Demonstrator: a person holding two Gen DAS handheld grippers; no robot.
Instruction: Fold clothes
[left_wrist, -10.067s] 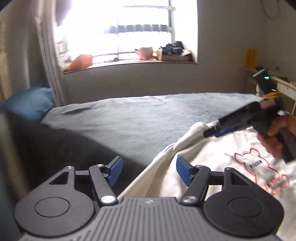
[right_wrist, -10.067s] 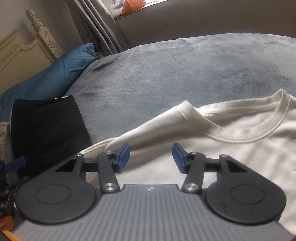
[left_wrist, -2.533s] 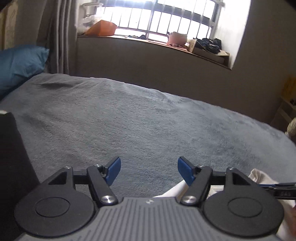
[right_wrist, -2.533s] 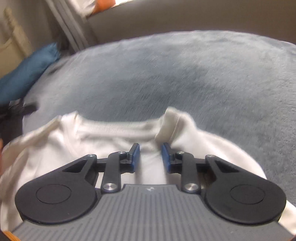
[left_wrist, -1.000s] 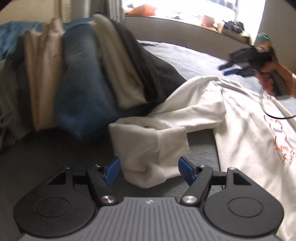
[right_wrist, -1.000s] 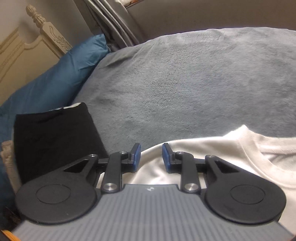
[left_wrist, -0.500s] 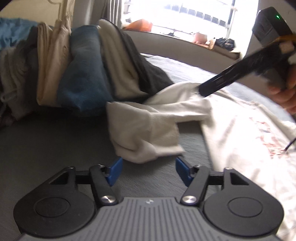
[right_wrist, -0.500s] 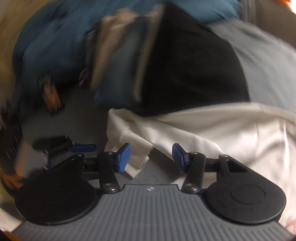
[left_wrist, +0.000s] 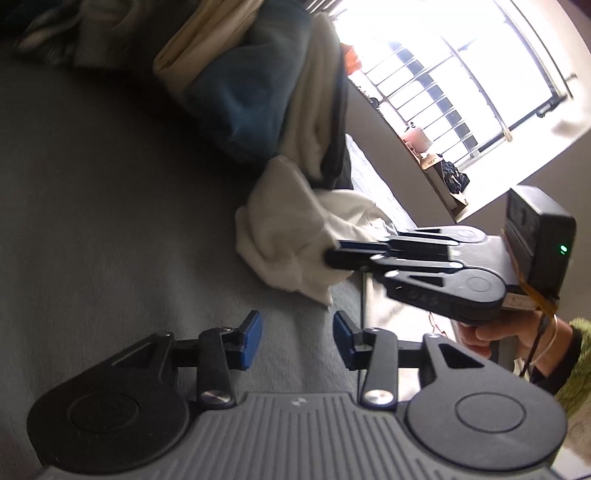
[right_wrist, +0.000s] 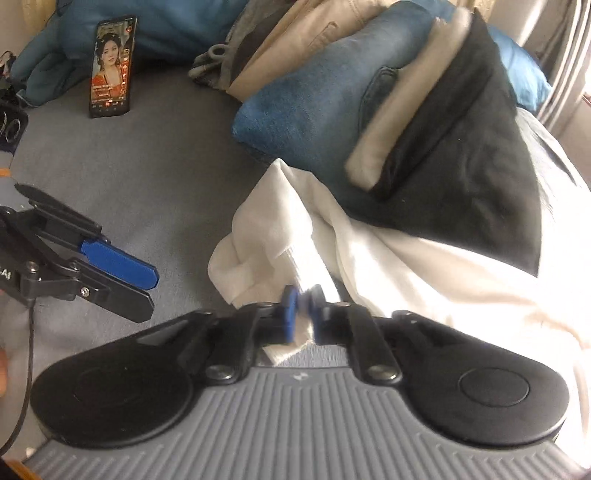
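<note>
1. Judging from how things lie, the fold has barely begun: the white sweatshirt (right_wrist: 406, 258) is spread loose over the grey bedcover (right_wrist: 129, 184), its sleeve (right_wrist: 266, 229) bunched at the centre of the right wrist view, with no crease laid yet.
2. Folded garments already sit in a stack of clothes (right_wrist: 369, 92) at 12 to 1 o'clock, the sleeve end touching its foot. That suggests earlier pieces are done and this one is left.
3. The right gripper (right_wrist: 301, 314) is clamped on the sleeve's ribbed cuff: its blue pads are nearly together with white cloth pinched between them, having just closed.
4. The left gripper (left_wrist: 297, 336) stands about half open, its jaws having narrowed a little, with only bedcover between the pads; it touches nothing, and the sleeve lies just beyond it at 12 o'clock.
5. What remains, I judge: draw the sleeve across the body, then the other sleeve, then fold the body.
</note>
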